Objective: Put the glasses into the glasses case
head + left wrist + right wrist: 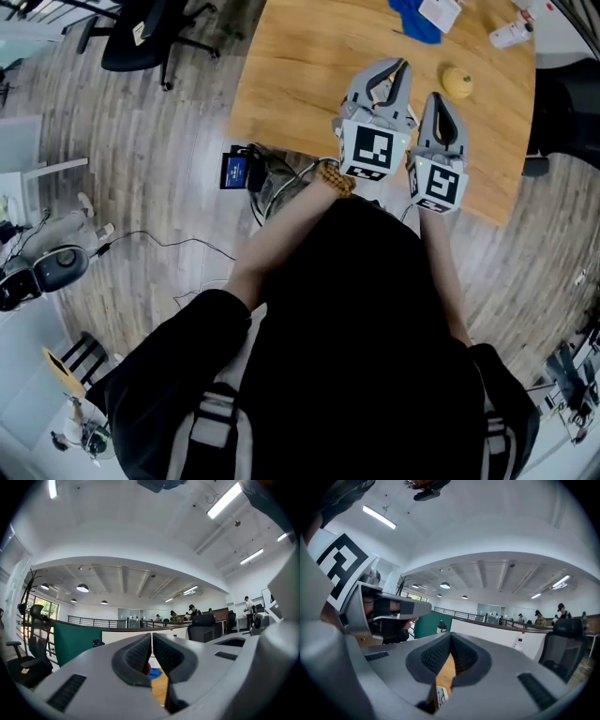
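Both claws are held side by side, near level, over the near edge of the bench [300,66].

Left claw [403,66]: pads together bar a thin slit, nothing clamped. Through the slit, a sliver of bench and a blue object.

Right claw [439,98]: pads closed tip to tip, empty. It sits just right of the left claw, close to it but apart.

Beyond the claws:
- yellow round object [457,82], just ahead of the right claw, untouched
- blue object [415,21], farther ahead of the left claw, with a white card [439,11] on it
- white bottle [511,35], ahead and to the right

Glasses and case: I cannot make out either in any view.
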Demonstrator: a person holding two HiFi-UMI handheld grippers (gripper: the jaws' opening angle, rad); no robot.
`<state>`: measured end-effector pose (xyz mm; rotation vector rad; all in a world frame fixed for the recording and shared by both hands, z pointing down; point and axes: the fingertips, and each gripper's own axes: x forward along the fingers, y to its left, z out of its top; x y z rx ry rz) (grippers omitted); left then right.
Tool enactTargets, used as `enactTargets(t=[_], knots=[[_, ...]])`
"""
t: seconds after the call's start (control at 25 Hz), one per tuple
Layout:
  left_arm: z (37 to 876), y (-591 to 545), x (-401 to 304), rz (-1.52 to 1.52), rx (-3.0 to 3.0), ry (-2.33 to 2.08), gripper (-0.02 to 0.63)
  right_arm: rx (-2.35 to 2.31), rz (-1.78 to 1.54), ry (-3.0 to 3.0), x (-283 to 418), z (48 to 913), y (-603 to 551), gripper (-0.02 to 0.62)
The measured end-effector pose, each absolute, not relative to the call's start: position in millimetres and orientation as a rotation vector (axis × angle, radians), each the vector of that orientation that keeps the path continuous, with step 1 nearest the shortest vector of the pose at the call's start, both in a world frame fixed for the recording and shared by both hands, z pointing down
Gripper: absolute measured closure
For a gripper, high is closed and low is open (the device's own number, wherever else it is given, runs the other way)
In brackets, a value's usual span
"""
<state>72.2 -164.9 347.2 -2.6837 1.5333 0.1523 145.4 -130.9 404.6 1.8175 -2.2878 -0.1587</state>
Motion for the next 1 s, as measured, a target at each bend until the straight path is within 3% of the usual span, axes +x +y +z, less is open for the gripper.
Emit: enactTargets(t=[0.76,1.0], knots=[[461,-157,99,-0.225,-2.764,1.416,0.577,1.618,0.051,-2.202,154,499,-120,0.589],[504,-154,95,-0.484,-2.760,1.429,0.577,1.570,0.032,-2.159,162,519,-113,0.589]])
